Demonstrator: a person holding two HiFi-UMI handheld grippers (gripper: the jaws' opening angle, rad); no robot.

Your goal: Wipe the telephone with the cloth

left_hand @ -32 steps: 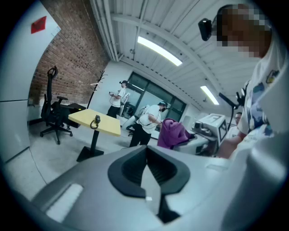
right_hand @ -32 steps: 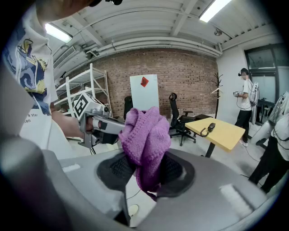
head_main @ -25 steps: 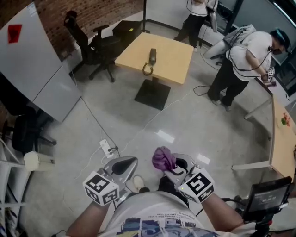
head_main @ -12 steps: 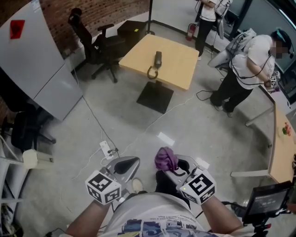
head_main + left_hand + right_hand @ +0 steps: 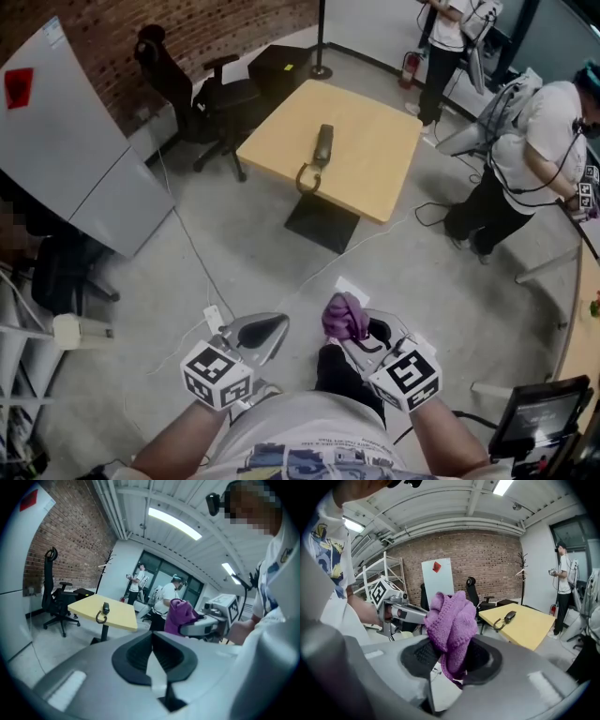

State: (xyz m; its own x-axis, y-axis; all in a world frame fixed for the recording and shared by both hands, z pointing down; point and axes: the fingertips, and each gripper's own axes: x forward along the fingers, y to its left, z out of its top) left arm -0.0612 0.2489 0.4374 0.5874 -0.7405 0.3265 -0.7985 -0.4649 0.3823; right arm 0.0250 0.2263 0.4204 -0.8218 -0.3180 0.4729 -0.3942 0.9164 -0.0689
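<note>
Pretty bare office: red brick wall (image 5: pixel 197 23), shiny grey concrete floor (image 5: pixel 394 272), square yellow table (image 5: pixel 375 164), black office chair (image 5: pixel 183 89) near it, whiteboard (image 5: pixel 66 141) on the left, strip lights (image 5: pixel 174 523) overhead.

- Bright, even light from long white ceiling strip lamps (image 5: pixel 174 523).
- Pale glare on the glossy grey floor (image 5: pixel 412 272) near the square yellow worktop (image 5: pixel 366 141).
- Gripper views bulge, dark-cornered; close foreground soft.

The telephone (image 5: pixel 322 145) lies on the far table (image 5: pixel 380 164); near me, the cloth (image 5: pixel 344 316) sits in my right gripper (image 5: pixel 351 330), with my left gripper (image 5: pixel 270 325) seemingly just left of it.
</note>
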